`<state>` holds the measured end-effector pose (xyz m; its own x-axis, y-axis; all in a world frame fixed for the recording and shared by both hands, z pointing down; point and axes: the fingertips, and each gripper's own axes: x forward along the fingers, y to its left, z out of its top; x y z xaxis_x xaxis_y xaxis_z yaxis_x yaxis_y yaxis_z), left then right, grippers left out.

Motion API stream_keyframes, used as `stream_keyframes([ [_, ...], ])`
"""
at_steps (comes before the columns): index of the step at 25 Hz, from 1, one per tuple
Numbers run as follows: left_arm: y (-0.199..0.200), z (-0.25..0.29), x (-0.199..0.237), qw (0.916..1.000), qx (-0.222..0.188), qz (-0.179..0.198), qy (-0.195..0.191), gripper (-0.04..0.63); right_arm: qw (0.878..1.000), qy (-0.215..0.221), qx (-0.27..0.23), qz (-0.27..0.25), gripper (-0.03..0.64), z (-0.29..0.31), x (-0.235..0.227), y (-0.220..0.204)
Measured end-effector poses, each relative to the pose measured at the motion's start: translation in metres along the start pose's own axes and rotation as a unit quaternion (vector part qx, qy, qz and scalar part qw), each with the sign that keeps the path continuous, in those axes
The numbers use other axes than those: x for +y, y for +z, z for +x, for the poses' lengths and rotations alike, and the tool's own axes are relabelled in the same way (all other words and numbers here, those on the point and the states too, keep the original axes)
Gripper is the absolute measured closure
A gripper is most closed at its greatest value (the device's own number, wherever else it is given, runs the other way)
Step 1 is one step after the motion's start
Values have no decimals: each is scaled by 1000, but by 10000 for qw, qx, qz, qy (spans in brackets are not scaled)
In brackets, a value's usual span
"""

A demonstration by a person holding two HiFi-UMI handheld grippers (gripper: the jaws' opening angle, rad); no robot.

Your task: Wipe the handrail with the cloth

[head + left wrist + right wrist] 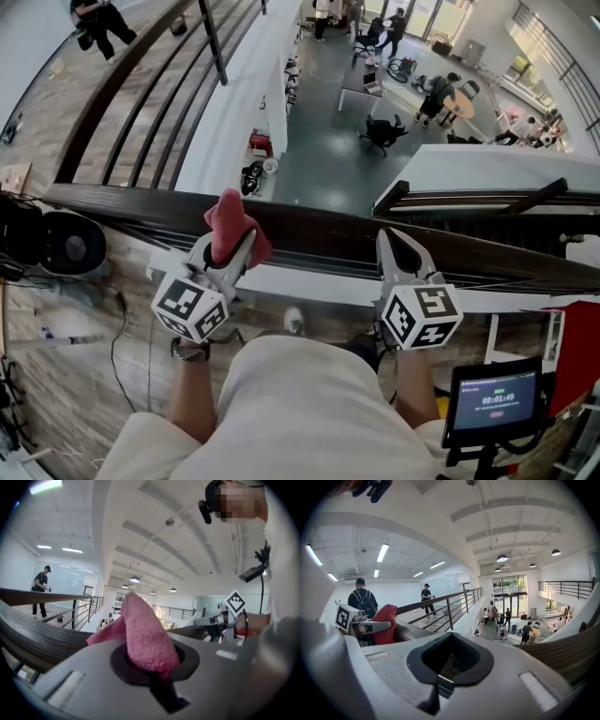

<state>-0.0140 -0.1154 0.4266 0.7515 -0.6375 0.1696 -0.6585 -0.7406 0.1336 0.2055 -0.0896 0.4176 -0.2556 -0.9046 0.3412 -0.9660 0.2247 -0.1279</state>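
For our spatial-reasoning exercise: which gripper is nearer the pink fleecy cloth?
Left. The left gripper is shut on the pink fleecy cloth; the right gripper is empty, farther along the dark wooden handrail.

Grey left gripper (228, 242), right gripper (398, 247), 2 black-and-white marker cubes (190, 307), beige shorts (300, 403), dark wristwatch (190, 350).

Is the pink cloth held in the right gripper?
No, the pink cloth is clamped in the left gripper, while the right gripper holds nothing between its jaws.

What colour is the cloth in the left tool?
Pink cloth; clearest in left gripper view.
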Motion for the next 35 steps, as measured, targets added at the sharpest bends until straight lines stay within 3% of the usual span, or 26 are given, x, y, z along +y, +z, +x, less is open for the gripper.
stream_keyframes([
  [10, -8, -4, -6, 9998, 29, 55, -195, 561, 10000, 7, 3, -25, 614, 0, 0, -1],
  [15, -14, -3, -11, 9991, 172, 347, -156, 561, 10000, 8, -1, -41, 614, -1, -1, 0],
  [24, -25, 0, -15, 9990, 259, 278, -253, 561, 10000, 27, -18, -95, 614, 1, -1, -1],
  [29, -40, 6, -22, 9971, 502, 550, -164, 561, 9999, 45, -19, -104, 614, 0, -2, -2],
  [35, -38, 7, -23, 9976, 473, 462, -203, 561, 9999, 17, -29, -120, 614, -2, -1, 0],
])
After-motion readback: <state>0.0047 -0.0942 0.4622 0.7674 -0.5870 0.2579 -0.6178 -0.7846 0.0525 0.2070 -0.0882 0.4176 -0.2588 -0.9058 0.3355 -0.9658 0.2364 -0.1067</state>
